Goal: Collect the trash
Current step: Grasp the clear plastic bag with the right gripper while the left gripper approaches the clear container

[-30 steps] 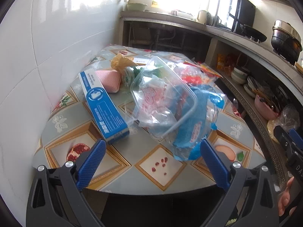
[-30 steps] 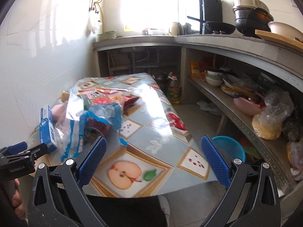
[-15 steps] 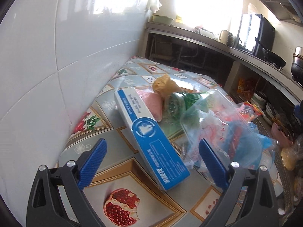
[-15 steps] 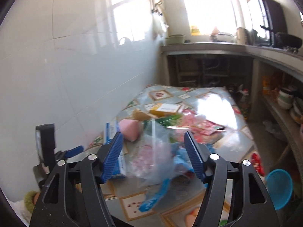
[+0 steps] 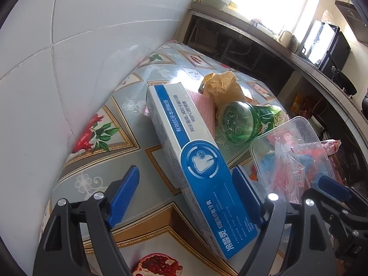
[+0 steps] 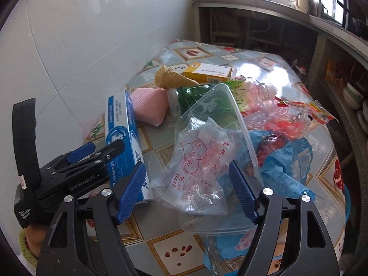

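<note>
Trash heaped on the tabletop (image 5: 96, 179), both claws spread, nothing pinched.
Left claw (image 5: 186, 197) is closing astride the box (image 5: 197, 168); beside the box, right claw (image 6: 197, 186) is opening around the bag (image 6: 197, 161), whose slick film may slip free.

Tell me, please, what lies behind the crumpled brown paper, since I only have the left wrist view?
Observer: A yellow box lies flat just behind the brown paper.
Operator: Thank you. What is the right hand-held gripper doing?
Observer: The right hand-held gripper has a clear cake bag between its fingers; its jaws are opening and the pads are not pressing on the bag.
</note>
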`<act>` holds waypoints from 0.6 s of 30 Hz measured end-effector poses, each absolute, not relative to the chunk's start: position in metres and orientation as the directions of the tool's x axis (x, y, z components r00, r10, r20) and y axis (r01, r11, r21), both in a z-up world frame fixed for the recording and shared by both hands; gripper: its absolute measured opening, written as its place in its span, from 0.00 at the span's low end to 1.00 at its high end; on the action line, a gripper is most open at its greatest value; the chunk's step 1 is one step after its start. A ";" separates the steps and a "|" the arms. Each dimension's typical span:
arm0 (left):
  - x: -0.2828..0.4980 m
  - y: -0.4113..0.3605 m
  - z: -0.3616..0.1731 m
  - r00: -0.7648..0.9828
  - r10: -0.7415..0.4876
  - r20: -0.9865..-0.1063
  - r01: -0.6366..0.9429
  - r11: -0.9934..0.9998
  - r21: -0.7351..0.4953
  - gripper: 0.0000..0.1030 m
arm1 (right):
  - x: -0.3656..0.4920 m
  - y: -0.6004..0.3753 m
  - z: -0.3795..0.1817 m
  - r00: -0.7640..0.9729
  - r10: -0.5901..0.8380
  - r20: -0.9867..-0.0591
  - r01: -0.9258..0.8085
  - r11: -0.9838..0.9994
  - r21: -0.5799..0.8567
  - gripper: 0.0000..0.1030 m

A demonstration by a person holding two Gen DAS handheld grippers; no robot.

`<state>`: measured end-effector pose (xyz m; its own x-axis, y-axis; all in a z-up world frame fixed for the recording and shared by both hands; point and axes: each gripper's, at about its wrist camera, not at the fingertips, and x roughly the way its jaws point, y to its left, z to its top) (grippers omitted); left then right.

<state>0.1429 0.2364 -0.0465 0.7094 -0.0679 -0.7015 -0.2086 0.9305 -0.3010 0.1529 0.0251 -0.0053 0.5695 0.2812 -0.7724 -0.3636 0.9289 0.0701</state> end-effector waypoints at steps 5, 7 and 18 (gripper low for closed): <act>0.141 0.240 -0.051 0.709 -0.100 -0.698 -0.203 0.919 -0.338 0.75 | 0.173 0.042 -0.015 0.551 0.223 -0.804 -0.330 0.943 0.035 0.81; 0.140 0.242 -0.052 0.707 -0.112 -0.698 -0.202 0.914 -0.351 0.74 | 0.180 0.046 -0.020 0.543 0.200 -0.815 -0.324 0.946 0.017 0.81; 0.127 0.250 -0.054 0.715 -0.149 -0.683 -0.198 0.894 -0.402 0.66 | 0.203 0.036 -0.052 0.395 0.243 -0.886 -0.275 0.952 0.138 0.54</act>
